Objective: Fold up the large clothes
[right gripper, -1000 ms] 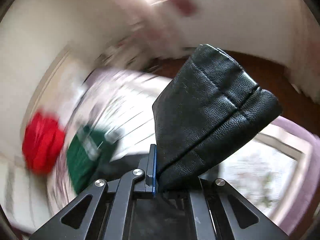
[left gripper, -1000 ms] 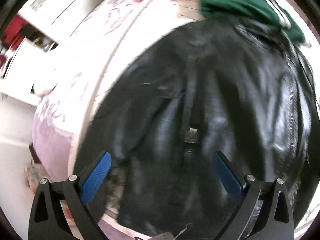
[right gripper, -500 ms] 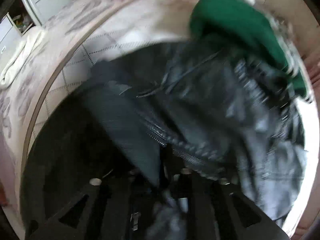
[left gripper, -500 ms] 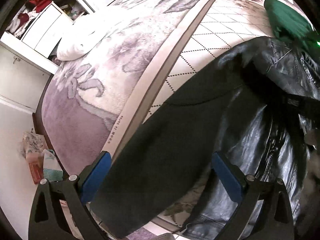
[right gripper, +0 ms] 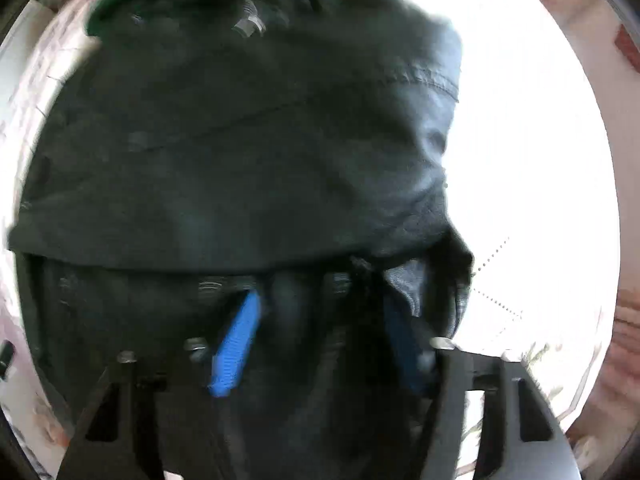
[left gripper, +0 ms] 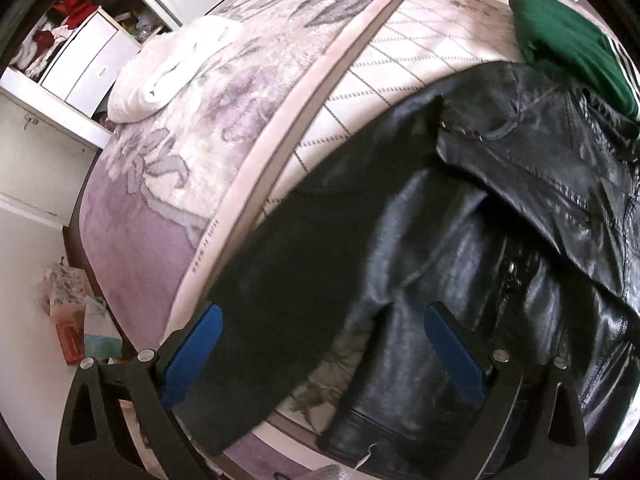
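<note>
My left tool (left gripper: 320, 344) hangs spread wide over the black leather jacket (left gripper: 500, 240), nothing between its pads. The jacket sprawls across the bed (left gripper: 180, 168), its dark lining flap reaching toward the bed's near edge, a green garment (left gripper: 560, 48) at the far corner by its collar. My right tool (right gripper: 316, 340) is low on the jacket (right gripper: 240, 140), jaws opening, leather bunched between them but no longer pinched, as far as the blur lets me tell. This looks heavy, thick, slick stuff; it will slump rather than crease. I'd grab stitched hems or seams, where the pads can bite.
</note>
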Demonstrator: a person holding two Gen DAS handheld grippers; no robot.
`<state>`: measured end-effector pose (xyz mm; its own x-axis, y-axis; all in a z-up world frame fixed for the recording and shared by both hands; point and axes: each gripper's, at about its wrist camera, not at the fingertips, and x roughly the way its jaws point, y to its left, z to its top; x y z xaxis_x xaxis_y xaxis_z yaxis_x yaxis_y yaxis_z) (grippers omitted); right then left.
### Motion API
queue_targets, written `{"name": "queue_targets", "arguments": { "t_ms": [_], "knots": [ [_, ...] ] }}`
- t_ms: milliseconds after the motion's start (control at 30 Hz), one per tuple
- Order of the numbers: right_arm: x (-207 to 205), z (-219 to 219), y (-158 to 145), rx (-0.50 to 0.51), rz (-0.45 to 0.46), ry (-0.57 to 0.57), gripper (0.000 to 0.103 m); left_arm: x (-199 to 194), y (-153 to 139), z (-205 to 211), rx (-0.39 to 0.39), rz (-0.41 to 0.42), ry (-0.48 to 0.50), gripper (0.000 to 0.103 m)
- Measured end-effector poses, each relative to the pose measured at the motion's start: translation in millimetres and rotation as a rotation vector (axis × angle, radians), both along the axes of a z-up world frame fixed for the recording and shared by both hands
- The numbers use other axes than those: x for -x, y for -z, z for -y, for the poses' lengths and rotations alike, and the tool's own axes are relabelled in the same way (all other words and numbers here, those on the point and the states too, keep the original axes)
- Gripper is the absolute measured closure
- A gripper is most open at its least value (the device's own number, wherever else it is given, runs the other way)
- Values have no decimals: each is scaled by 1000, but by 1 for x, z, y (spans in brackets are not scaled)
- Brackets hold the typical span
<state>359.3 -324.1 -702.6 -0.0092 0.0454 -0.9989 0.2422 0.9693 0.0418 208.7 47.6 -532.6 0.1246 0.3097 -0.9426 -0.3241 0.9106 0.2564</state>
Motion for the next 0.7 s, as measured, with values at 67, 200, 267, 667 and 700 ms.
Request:
{"name": "queue_targets", "arguments": {
  "t_ms": [67,200,267,667,700],
  "knots": [
    [6,25,-3,-29,53,89,68,8,1,3,-6,-10,-36,0],
    [27,75,10,-28,10,243,68,31,1,-11,33,-34,-162,0],
    [34,74,14,-109,-10,242,67,50,3,-29,94,-46,-268,0],
    [46,21,44,-36,83,215,56,146,46,-109,334,-38,-660,0],
    [56,22,46,-29,90,243,58,150,48,-115,360,-32,-688,0]
  ]
}}
